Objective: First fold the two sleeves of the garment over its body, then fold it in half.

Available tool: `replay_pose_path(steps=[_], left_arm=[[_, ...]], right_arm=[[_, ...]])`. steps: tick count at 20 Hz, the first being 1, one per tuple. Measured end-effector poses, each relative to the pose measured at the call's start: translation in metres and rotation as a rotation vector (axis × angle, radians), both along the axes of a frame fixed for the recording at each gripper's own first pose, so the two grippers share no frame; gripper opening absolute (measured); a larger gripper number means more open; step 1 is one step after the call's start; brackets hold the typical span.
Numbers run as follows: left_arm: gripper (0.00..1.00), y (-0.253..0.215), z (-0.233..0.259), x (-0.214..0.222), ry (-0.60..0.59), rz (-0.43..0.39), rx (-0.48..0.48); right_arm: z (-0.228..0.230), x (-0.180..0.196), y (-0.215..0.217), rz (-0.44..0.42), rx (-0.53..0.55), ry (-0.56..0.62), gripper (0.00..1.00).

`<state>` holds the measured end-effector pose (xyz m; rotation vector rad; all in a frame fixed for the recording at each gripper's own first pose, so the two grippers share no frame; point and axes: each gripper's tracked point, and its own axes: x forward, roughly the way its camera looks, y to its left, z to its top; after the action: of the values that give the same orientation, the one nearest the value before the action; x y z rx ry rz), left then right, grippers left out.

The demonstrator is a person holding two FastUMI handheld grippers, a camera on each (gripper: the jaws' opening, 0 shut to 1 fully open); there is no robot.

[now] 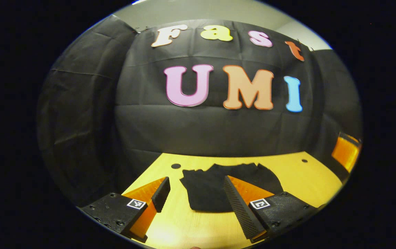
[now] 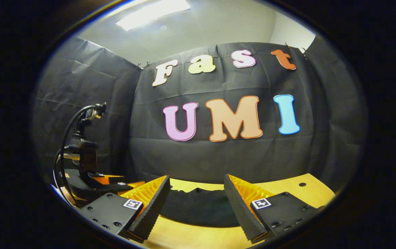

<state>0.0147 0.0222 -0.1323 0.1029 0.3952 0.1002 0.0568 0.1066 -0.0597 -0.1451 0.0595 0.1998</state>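
A black garment lies in a compact folded heap on the yellow wooden table, just ahead of my left gripper. That gripper is open, held above the table with nothing between its fingers; its right finger overlaps the garment's right part. In the right gripper view the same garment lies ahead of my right gripper, which is also open and holds nothing. The left gripper appears there at the left, with its black camera mount and cables.
The table has small round holes near its far edge. The black cloth wall closes the booth right behind the table. An orange object stands at the right edge of the left gripper view.
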Motion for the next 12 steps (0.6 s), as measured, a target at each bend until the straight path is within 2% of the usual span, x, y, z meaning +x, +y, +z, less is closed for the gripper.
replay_pose_path(steps=[2,3,4,7,12], left_arm=[[0.94,-0.01,-0.012,-0.008,0.031,-0.052,-0.01],[0.93,-0.014,-0.013,-0.011,0.039,-0.072,-0.018],[0.93,-0.016,-0.011,-0.014,0.04,-0.089,-0.019],[0.93,-0.012,-0.004,-0.017,0.028,-0.124,-0.007],[0.94,0.013,0.003,-0.03,0.019,-0.126,0.001]], right_arm=[[0.005,-0.006,-0.004,-0.036,-0.01,-0.02,1.0],[0.006,-0.01,-0.003,-0.048,-0.008,-0.029,0.96],[0.009,-0.014,-0.001,-0.057,0.002,-0.041,1.0],[0.008,-0.029,0.004,-0.084,0.032,-0.067,0.98],[-0.008,-0.054,0.019,-0.102,0.025,-0.039,0.98]])
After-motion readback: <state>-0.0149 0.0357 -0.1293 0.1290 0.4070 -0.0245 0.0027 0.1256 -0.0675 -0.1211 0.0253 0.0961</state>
